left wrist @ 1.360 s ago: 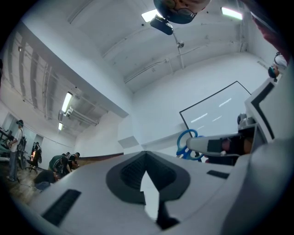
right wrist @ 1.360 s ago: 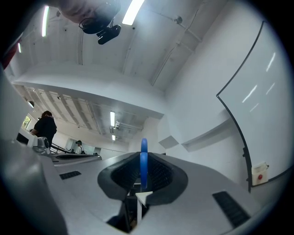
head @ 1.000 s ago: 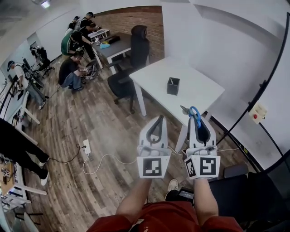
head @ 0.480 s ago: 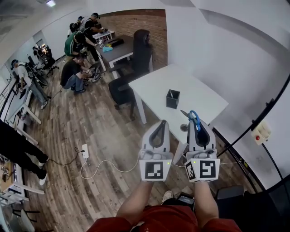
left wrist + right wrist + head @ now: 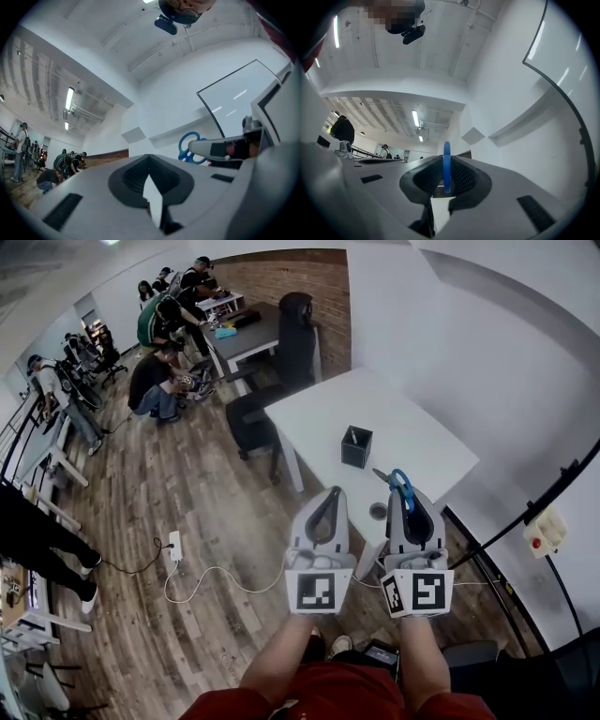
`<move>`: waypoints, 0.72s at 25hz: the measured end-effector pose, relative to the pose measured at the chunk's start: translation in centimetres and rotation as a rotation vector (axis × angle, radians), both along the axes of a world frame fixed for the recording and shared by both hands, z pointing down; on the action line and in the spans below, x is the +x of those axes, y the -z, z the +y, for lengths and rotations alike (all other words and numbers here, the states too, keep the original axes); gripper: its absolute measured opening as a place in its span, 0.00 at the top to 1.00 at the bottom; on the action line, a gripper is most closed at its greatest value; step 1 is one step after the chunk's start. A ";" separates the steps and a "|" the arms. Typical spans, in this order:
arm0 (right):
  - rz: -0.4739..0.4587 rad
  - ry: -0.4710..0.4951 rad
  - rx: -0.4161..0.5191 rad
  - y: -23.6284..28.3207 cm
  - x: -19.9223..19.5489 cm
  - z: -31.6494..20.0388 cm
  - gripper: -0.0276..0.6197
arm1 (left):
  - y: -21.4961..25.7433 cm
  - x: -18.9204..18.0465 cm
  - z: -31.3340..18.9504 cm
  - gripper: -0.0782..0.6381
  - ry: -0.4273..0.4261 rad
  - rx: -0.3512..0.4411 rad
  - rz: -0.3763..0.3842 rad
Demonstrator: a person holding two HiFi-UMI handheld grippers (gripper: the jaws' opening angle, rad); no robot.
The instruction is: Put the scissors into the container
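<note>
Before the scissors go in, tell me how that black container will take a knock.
The black container looks small and upright, so probably light and apt to tip. It stands alone on the smooth white table, so a nudge may slide it.

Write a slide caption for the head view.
Right tongs hold blue-handled scissors near the black container on the white table; left tongs shut, empty.

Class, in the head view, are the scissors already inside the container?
No, the scissors sit in the right gripper, apart from the container.
</note>
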State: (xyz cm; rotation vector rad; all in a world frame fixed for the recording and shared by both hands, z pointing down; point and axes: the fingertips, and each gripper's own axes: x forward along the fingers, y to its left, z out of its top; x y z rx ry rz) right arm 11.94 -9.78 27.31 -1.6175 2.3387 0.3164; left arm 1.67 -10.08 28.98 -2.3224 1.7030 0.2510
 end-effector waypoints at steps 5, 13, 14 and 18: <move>0.006 -0.001 0.000 -0.2 0.3 -1.4 0.87 | -0.4 0.2 -1.5 0.88 0.004 0.007 -0.005; 0.012 -0.039 0.005 -0.8 1.0 -5.8 0.87 | -0.5 -0.1 -5.6 0.88 -0.006 0.019 0.007; 0.013 -0.039 0.004 -0.8 0.8 -6.4 0.87 | -0.4 -0.4 -6.1 0.88 -0.006 0.022 0.010; 0.015 -0.033 0.004 -0.6 -0.3 -9.5 0.87 | -0.4 -1.1 -9.4 0.88 -0.008 0.014 0.013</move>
